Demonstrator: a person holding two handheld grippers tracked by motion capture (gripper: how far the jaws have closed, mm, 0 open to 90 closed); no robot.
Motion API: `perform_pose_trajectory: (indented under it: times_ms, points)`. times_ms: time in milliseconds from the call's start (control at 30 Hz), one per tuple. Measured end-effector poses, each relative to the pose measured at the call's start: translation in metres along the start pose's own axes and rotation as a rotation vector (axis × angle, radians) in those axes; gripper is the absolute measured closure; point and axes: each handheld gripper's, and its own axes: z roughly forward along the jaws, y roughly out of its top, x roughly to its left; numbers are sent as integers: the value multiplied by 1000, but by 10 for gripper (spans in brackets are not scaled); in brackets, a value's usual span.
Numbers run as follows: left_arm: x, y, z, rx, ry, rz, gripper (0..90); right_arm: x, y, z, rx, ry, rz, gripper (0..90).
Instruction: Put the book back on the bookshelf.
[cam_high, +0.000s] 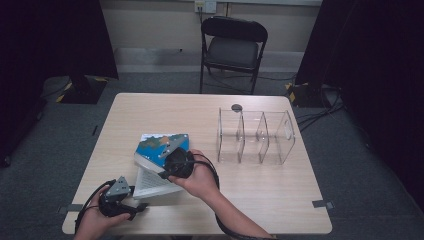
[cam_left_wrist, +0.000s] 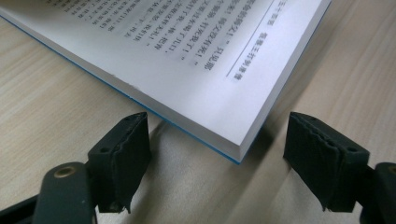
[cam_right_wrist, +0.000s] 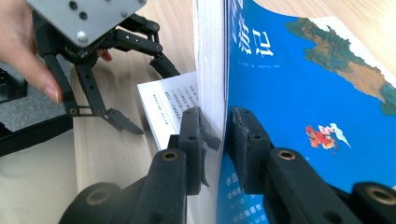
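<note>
A book with a blue illustrated cover (cam_high: 162, 144) lies on the wooden table (cam_high: 150, 107), partly opened. My right gripper (cam_high: 164, 172) is shut on the cover and a thick block of pages (cam_right_wrist: 210, 70), holding them raised on edge above the lower printed page (cam_high: 150, 184). In the right gripper view its pads (cam_right_wrist: 191, 135) press both sides of that block, blue cover (cam_right_wrist: 299, 84) to the right. My left gripper (cam_high: 139, 196) sits at the near left and is open. Its jaws straddle the lower pages' corner (cam_left_wrist: 210, 70) without touching it.
A clear plastic organizer (cam_high: 255, 136) with three compartments stands on the right half of the table. A black folding chair (cam_high: 232, 47) is behind the far edge. A small dark disc (cam_high: 236, 107) lies by the organizer. Cables trail from both grippers toward the near edge.
</note>
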Motion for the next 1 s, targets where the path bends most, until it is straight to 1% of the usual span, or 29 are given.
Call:
perform_pose_trajectory:
  times_ms: [33,67,100,133,167,267,300,333,367,400,433,533,567,600,633,667,700,800,833,867,900,933,967,1000]
  points:
    - [0,0,1,-7,11,-3,218,0,1,-1,-6,-2,2,752]
    - [0,0,1,-7,11,-3,220,0,1,-1,-6,-2,2,752]
    - [1,0,2,-19,18,-19,227,-2,4,-3,-6,-6,5,754]
    - [2,1,2,-19,21,-13,235,-3,6,-5,-8,-7,7,754]
    - [2,2,2,-18,27,-9,253,-4,6,-6,-7,-6,18,754]
    - [2,4,2,-12,23,-9,338,-5,8,-10,-8,-11,18,754]
    - [4,5,3,-22,32,-23,359,-5,8,-10,-7,-13,18,754]
    - [4,5,3,-22,32,-23,368,-5,7,-10,-6,-14,15,754]
    - [8,5,2,-24,50,-13,385,-4,7,-10,2,-14,14,754]
    - [8,5,2,-24,50,-13,389,-3,6,-8,1,-13,5,754]
    - [9,4,3,-47,18,-64,382,-2,5,-7,9,-14,1,753]
    - [9,4,3,-50,10,-74,362,-1,1,-5,10,-6,10,752]
    - [9,4,3,-56,2,-89,358,-1,-3,-4,-2,-3,7,752]
    - [10,4,3,-54,-1,-91,348,0,-5,-3,-4,-7,3,752]
    - [9,5,3,-57,-4,-99,329,2,-6,-2,3,-10,-8,752]
    - [9,5,3,-57,-4,-99,316,2,-6,-2,3,-10,-8,752]
    - [9,5,4,-60,-8,-113,308,6,-12,3,16,-14,-21,750]
    - [10,5,3,-58,-6,-112,307,9,-17,7,30,-15,-30,748]
    - [10,5,3,-57,-10,-114,309,11,-21,11,30,-11,-39,748]
    - [10,5,3,-56,-7,-113,315,13,-25,16,38,1,-34,766]
    - [11,4,3,-64,-13,-125,326,14,-28,17,19,34,-18,898]
    - [9,4,3,-45,3,-84,326,14,-31,16,-42,68,11,900]
    - [9,5,3,-56,-20,-108,308,15,-31,11,-70,22,-13,900]
    - [8,5,4,-58,-23,-107,302,14,-30,10,-73,26,-18,900]
